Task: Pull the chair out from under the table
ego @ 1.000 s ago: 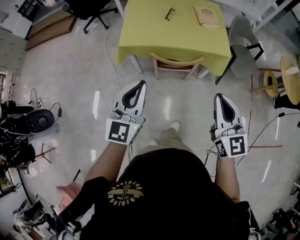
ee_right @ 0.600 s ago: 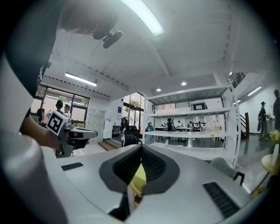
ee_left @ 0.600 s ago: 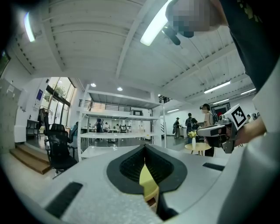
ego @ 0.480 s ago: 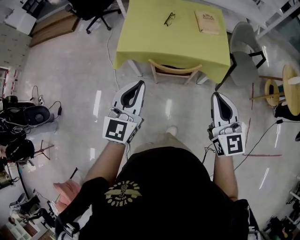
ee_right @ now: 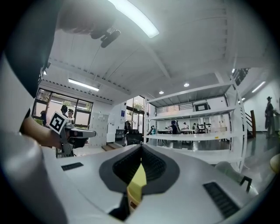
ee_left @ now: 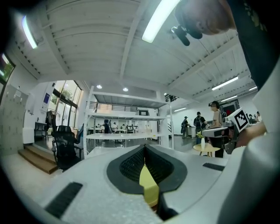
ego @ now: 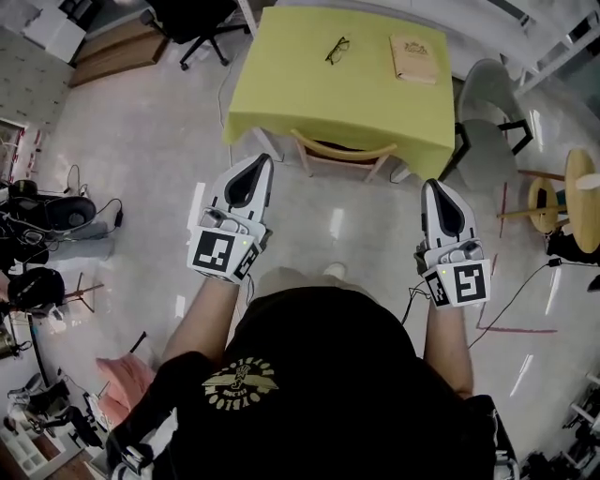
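Note:
A wooden chair (ego: pixel 342 156) is tucked under a table with a yellow-green cloth (ego: pixel 291 89); only its curved backrest and legs show in the head view. My left gripper (ego: pixel 260 161) is shut and empty, held out level just left of the chair's back, close to the table's front left corner. My right gripper (ego: pixel 433 187) is shut and empty too, a little right of the chair and short of the table's front edge. In both gripper views the jaws (ee_left: pixel 145 151) (ee_right: pixel 141 151) meet at the tip, with a sliver of the yellow cloth showing through the gap.
Glasses (ego: pixel 337 49) and a book (ego: pixel 412 58) lie on the table. A grey chair (ego: pixel 489 108) stands at its right, a round wooden stool (ego: pixel 567 183) further right. A black office chair (ego: pixel 192 23) is far left. Cables and bags (ego: pixel 42 220) litter the left floor.
I have stepped toward the table. Both grippers moved forward; the left one is now nearer the table's front left corner and the chair, the right one closer to the table's front edge.

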